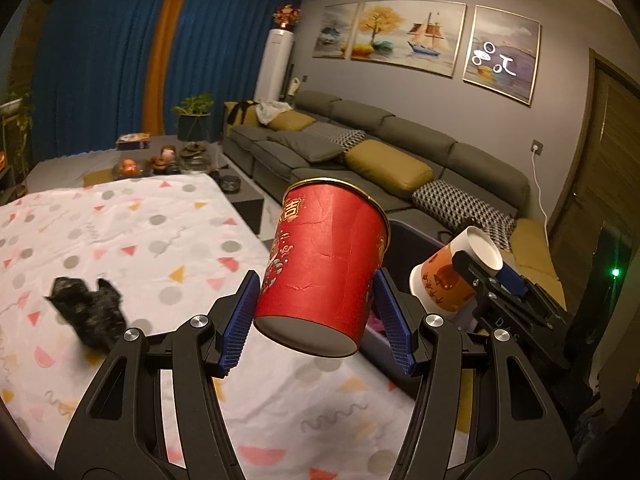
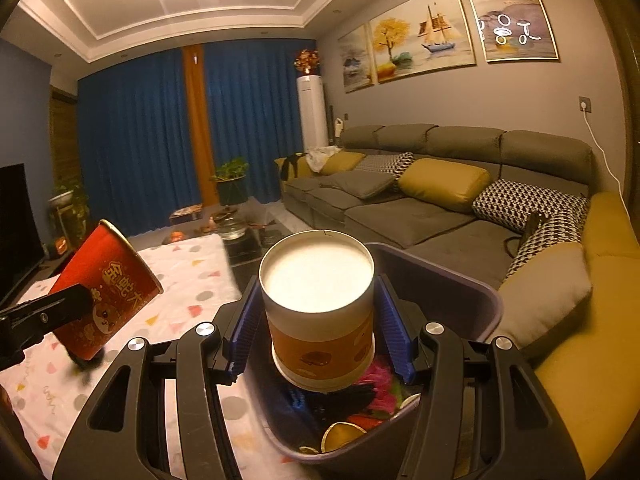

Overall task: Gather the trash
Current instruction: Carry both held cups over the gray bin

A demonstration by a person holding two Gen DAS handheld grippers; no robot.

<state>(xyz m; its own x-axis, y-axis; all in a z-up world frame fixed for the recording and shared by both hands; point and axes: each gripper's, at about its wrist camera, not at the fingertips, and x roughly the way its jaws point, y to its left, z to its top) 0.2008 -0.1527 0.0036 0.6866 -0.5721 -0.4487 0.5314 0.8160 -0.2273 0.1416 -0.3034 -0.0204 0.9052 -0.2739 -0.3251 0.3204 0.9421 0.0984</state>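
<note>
Red cup: the left gripper (image 1: pixel 316 308) had its blue pads pressed on the lower wall of a red paper cup (image 1: pixel 324 264), jaws about half open around it, the cup tilted with its mouth pointing away, over the right edge of the table.
Orange cup: the right gripper (image 2: pixel 318 332) clamped an orange-and-white paper cup (image 2: pixel 320 320) the same way, jaws roughly half spread, the cup held directly above the bin.
Bin: a grey-purple bin (image 2: pixel 460 280) stood just right of the table, already holding bright scraps and gold-coloured pieces.
Black wad: a crumpled black wad (image 1: pixel 90 312) lay on the patterned tablecloth (image 1: pixel 160 240), near left, untouched.
Handling, cups: they looked empty, light and thin-walled; the red one's skin was creased, so a hard squeeze would likely buckle it. Holding low near the stiffer base seemed the sound choice.
Handling, wad: probably soft, nearly weightless and springy; a pinch across its bulkiest middle should serve.
Risk: a smooth, tapered cup might slip out base-first if the pads eased off early.
</note>
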